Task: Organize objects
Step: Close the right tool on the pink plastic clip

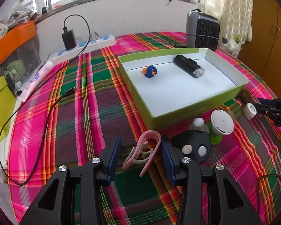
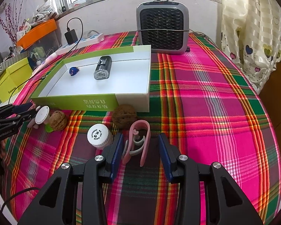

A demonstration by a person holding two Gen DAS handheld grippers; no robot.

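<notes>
A green box [image 1: 178, 110] with a white floor holds a blue-orange toy [image 1: 149, 71] and a black cylinder light [image 1: 189, 66]; it also shows in the right wrist view [image 2: 75, 101]. My left gripper [image 1: 140, 146] is open around a pink clip [image 1: 146, 150] lying on the cloth. My right gripper [image 2: 140, 142] is open around another pink clip [image 2: 138, 142]. Beside the box lie a black remote [image 1: 194, 148], a green-white round object [image 1: 221, 123], a white bottle [image 2: 99, 136] and two walnuts [image 2: 124, 116] [image 2: 58, 121].
The table wears a pink plaid cloth [image 2: 206, 103]. A grey heater [image 2: 162, 28] stands at the back, a power strip [image 1: 88, 45] with charger and cable [image 1: 46, 116] at back left. Yellow-green boxes [image 2: 11, 78] and an orange bin [image 1: 11, 41] sit left.
</notes>
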